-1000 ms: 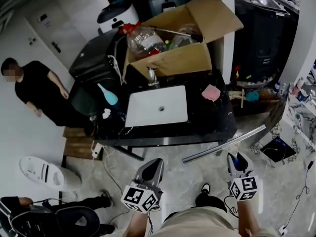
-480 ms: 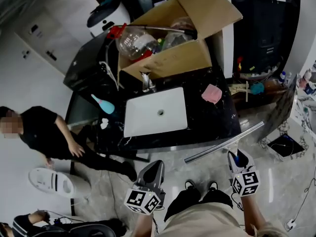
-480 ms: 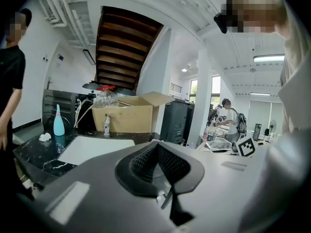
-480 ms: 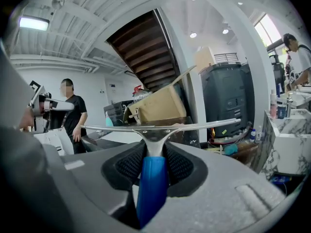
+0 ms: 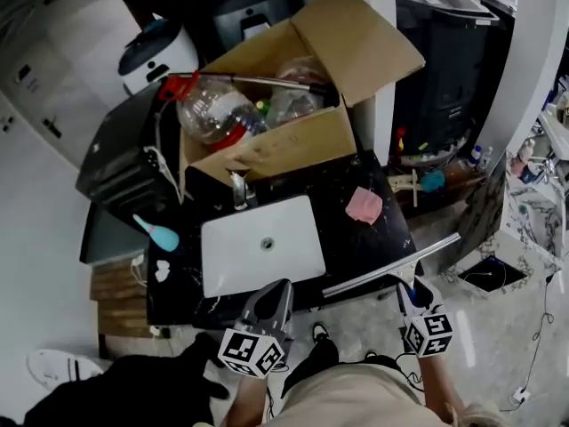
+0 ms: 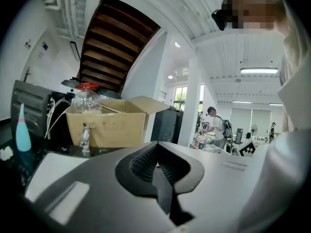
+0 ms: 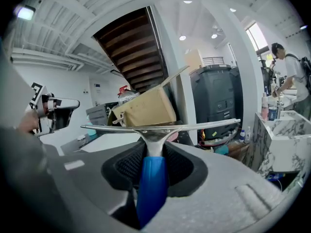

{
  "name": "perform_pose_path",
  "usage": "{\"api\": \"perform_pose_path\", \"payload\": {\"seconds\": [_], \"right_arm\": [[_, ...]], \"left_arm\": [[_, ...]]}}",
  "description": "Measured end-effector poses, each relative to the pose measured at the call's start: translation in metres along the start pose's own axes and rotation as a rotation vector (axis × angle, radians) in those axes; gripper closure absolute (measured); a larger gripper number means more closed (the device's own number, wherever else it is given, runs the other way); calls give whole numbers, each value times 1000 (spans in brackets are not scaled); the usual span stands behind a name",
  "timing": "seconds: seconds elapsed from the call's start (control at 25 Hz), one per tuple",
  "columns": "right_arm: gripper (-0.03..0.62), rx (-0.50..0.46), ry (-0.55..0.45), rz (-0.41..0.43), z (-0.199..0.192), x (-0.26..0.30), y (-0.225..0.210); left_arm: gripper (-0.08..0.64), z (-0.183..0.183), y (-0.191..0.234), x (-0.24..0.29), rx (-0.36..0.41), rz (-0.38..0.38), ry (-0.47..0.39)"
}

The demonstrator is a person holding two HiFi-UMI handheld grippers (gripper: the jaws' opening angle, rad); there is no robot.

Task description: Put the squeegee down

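The squeegee with blue handle and long metal blade (image 5: 391, 263) was pinched by its handle in the right gripper (image 5: 411, 294) jaws. The blade was held crosswise ahead of them, apparently over the near edge of the black tabletop (image 5: 360, 238). The left gripper (image 5: 271, 302) jaws were pressed together, empty.
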State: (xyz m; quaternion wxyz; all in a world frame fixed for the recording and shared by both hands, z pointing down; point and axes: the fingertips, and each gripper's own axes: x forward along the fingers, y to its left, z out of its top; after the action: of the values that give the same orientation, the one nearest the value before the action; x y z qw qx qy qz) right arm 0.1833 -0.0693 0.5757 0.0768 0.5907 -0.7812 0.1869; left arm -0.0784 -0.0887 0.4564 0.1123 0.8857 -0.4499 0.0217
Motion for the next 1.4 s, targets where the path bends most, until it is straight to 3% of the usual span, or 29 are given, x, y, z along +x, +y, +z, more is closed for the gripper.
{"api": "perform_pose_path", "payload": {"seconds": [0.12,0.28,0.68,1.4], "right_arm": [[471,-20,-28,-35,23,23,4],[470,-40,-48,-84,46,52,8],[469,-23,37,-198,38,108,1],[469,-14,335,-184,-30,179,-24]], "left_arm": [[545,27,29,18,21,-40,-56],[545,32,64,30,3,-63,-65],[545,36,147,33,-13,-52,-75],[545,46,134,51,-14,26,-22]]}}
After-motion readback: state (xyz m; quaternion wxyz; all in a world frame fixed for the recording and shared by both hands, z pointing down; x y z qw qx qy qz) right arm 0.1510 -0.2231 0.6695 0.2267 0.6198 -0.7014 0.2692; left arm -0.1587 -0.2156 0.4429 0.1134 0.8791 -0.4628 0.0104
